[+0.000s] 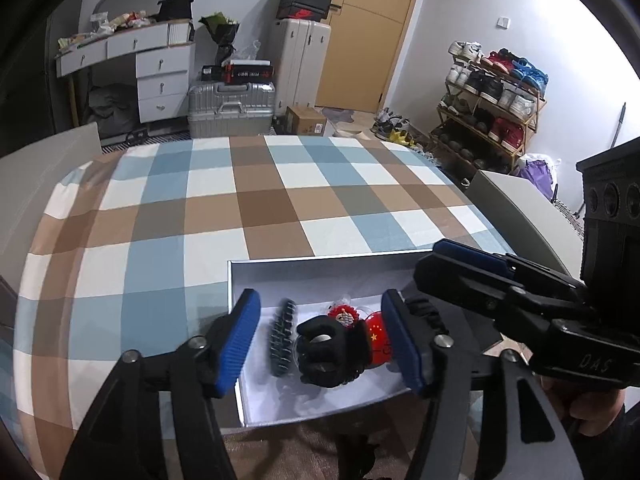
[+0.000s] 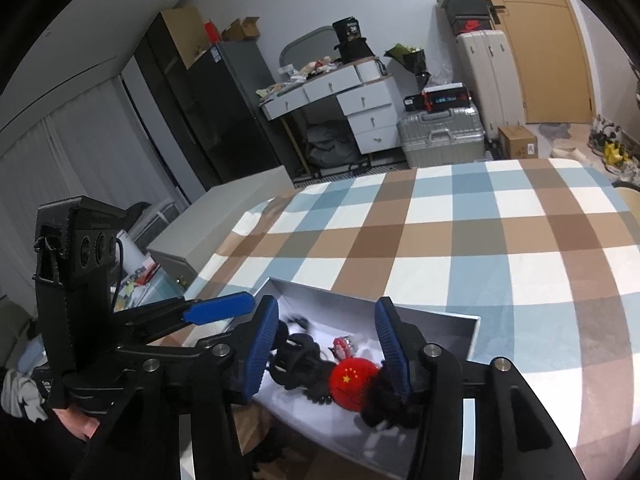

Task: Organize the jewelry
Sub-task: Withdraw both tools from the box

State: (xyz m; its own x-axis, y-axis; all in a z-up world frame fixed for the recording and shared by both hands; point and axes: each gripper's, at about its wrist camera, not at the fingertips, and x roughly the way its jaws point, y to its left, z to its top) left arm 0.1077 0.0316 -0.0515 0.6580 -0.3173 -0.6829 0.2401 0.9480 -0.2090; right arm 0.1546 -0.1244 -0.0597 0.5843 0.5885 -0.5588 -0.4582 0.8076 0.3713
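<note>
A shallow white rectangular box point(image 1: 240, 276) sits low in the left wrist frame, its long axis running left to right. Inside lie a black toothed hair claw point(image 1: 282, 338) with its length pointing away from the camera, a black bracelet-like piece point(image 1: 328, 350) and a red round ornament with yellow stars point(image 1: 376, 334). The left gripper point(image 1: 326, 340) hangs spread wide above them, holding nothing; the right gripper point(image 2: 326, 354) likewise gapes empty. The box rests on a blue, brown and white checked cloth point(image 1: 256, 200). Suitcases point(image 1: 230, 106), a white drawer desk point(image 1: 160, 76) and a shoe rack point(image 1: 490, 108) line the room's upper edge.
</note>
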